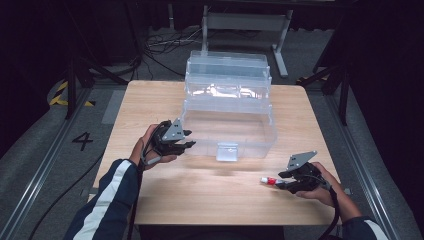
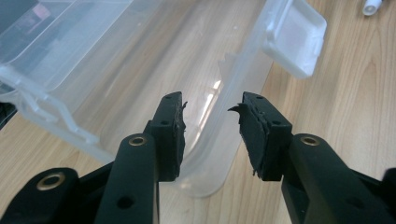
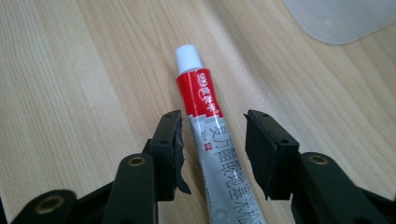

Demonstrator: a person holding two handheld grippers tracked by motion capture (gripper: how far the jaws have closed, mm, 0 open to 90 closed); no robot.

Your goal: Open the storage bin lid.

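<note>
A clear plastic toolbox (image 1: 260, 131) stands open on the wooden table (image 1: 200, 195), its tiered trays lifted toward the back. My left gripper (image 1: 189, 139) hovers at the box's front left corner, open. In the left gripper view, the rounded corner of the box (image 2: 93, 70) runs between the jaws of the left gripper (image 2: 211, 105) without touching the pads. A red and grey tube with a white cap (image 1: 269, 181) lies on the table at the right. My right gripper (image 3: 212, 121) straddles the tube (image 3: 198, 91), open, with a gap on each side. In the high view the right gripper (image 1: 281, 180) sits just right of the tube.
The box's white front latch (image 1: 226, 151) hangs down at its front wall, also seen as the latch (image 2: 294, 39) in the left gripper view. Bare wood stretches between the two hands. Cables and a metal stand (image 1: 245, 22) lie on the floor behind the table.
</note>
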